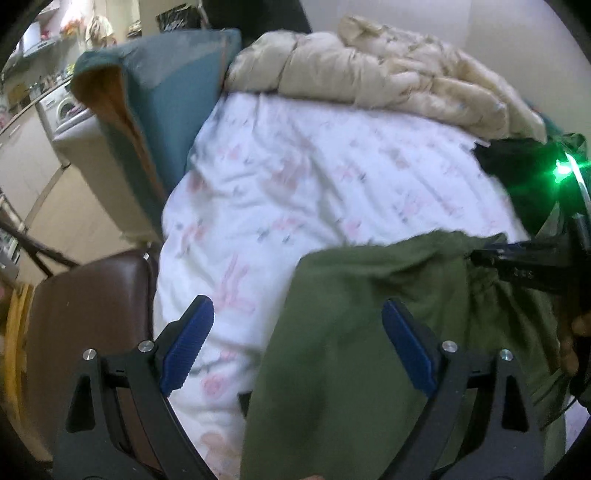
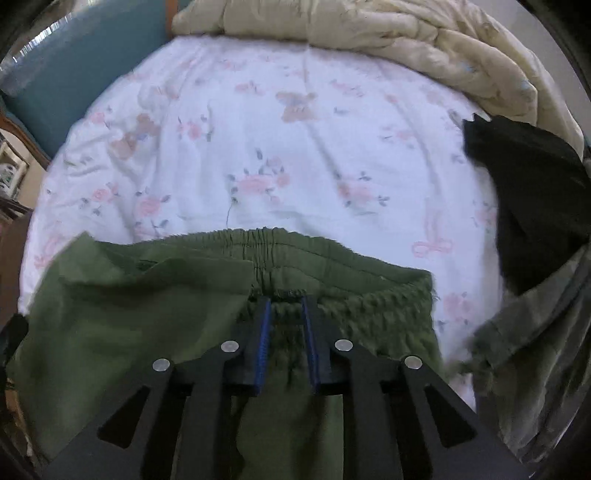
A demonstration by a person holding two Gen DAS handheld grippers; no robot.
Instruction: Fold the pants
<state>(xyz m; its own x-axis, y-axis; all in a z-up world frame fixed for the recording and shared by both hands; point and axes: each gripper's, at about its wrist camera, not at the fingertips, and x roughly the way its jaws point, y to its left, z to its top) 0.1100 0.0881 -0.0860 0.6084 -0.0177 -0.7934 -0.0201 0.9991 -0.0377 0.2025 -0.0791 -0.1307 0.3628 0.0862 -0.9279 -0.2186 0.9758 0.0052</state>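
2 tongs work over a bed (image 2: pixel 258 129) covered by a white floral sheet, and every place here is given from that bed. At its left edge stands a teal cushion (image 1: pixel 166 85), with a brown chair (image 1: pixel 88 295) nearer. The left tongs (image 1: pixel 297 341) hover above the bed's near part, spread wide, nothing between them. Olive-green pants (image 2: pixel 147 295) lie on the bed's near edge, waistband toward its middle. The right tongs (image 2: pixel 286 332) stand almost together, with the gathered waistband between their pads. A cream quilt (image 2: pixel 369 33) is heaped at the bed's far side, a black garment (image 2: pixel 528 192) at its right edge.
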